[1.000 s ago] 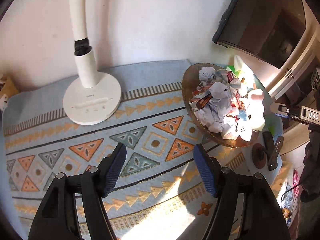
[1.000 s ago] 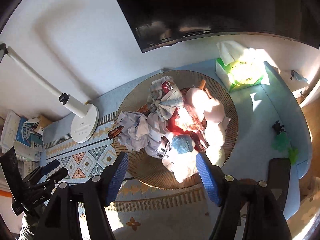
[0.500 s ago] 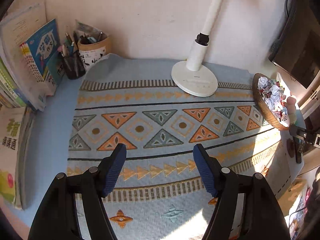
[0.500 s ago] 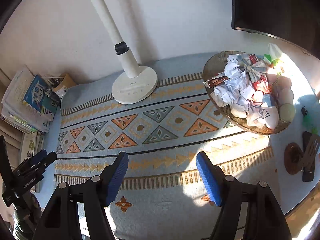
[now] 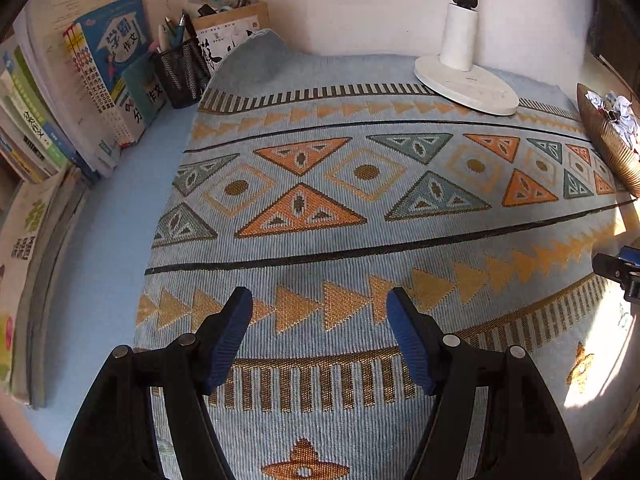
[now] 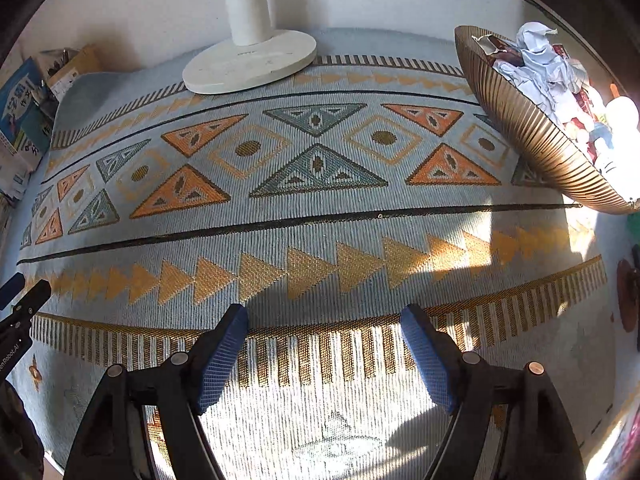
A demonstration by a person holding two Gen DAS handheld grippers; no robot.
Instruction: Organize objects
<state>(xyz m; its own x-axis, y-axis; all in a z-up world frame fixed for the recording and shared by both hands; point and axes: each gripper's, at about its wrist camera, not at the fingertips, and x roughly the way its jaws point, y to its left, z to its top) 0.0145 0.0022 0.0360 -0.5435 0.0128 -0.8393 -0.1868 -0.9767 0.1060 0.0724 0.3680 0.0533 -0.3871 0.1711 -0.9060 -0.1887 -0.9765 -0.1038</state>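
Nearest, left tongs (image 5: 319, 308): released, nothing between the blue pads, low over the patterned mat (image 5: 360, 216).
Right tongs (image 6: 324, 326): released too, empty, over the mat's striped border.
Lamp base (image 6: 250, 62): stands on the mat's far edge; a careless sweep could knock it.
Woven bowl (image 6: 532, 128): at far right, heaped with crumpled paper (image 6: 536, 60) and small items; its rim overhangs, so a hasty reach may tip it or spill the pile.
Books (image 5: 80, 80): far left, leaning against the wall.
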